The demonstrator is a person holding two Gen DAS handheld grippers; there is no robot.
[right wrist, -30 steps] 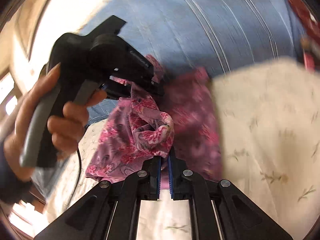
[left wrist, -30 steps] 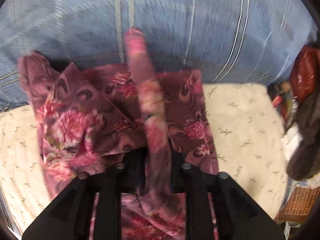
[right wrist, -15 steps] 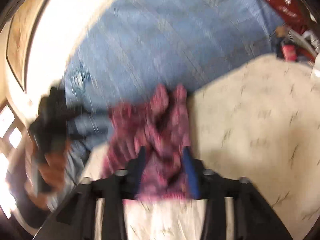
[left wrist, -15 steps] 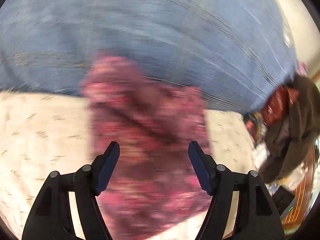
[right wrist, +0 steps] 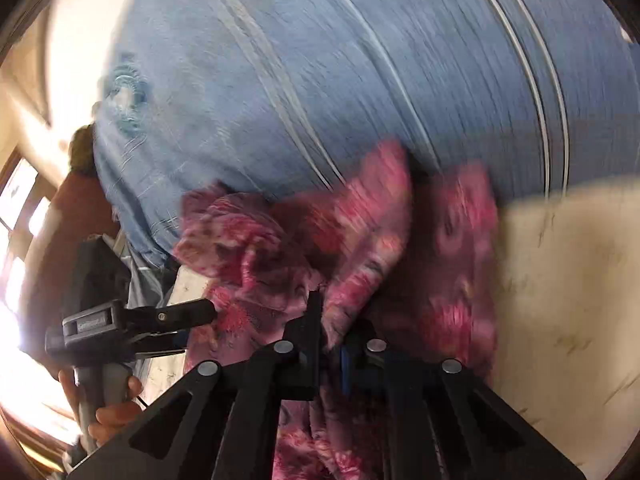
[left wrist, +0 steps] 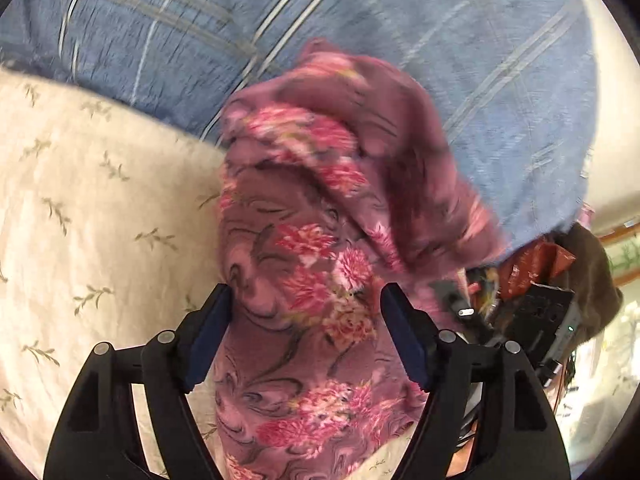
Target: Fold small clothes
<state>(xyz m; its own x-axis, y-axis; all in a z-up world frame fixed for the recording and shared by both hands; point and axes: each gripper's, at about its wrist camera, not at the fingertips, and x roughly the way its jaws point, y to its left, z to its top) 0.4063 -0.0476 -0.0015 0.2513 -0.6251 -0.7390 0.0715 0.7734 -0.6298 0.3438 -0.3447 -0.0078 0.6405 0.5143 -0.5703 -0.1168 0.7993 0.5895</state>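
1. L gripper (left wrist: 304, 340): fingers now spread wide, nothing between the pads; 1 s ago they were clamped on a twisted strip of the floral garment (left wrist: 320, 280). Cloth released, lying beneath/between the open fingers.
2. R gripper (right wrist: 330, 332): fingers near-closed, pinching a fold of the same garment (right wrist: 340, 264), as 1 s ago; the raised flap w/ motion blur suggests the fold is mid-carry.
3. Judgement: one-sided hold means the R gripper alone is laying the flap over; L gripper is free to re-grip or press flat. Fold not yet tidy, top part bunched.
4. Location: garment rests on the cream bed sheet (left wrist: 100, 220), its far edge against the blue striped quilt (left wrist: 400, 20).
5. Materials: garment is thin, limp, mauve w/ pink flower print, drapes in soft ridges; sheet is matte w/ small leaf sprigs; quilt is crinkled, w/ pale stripe lines.
6. L gripper also seen in R view (right wrist: 200, 314), held by hand (right wrist: 108, 404).
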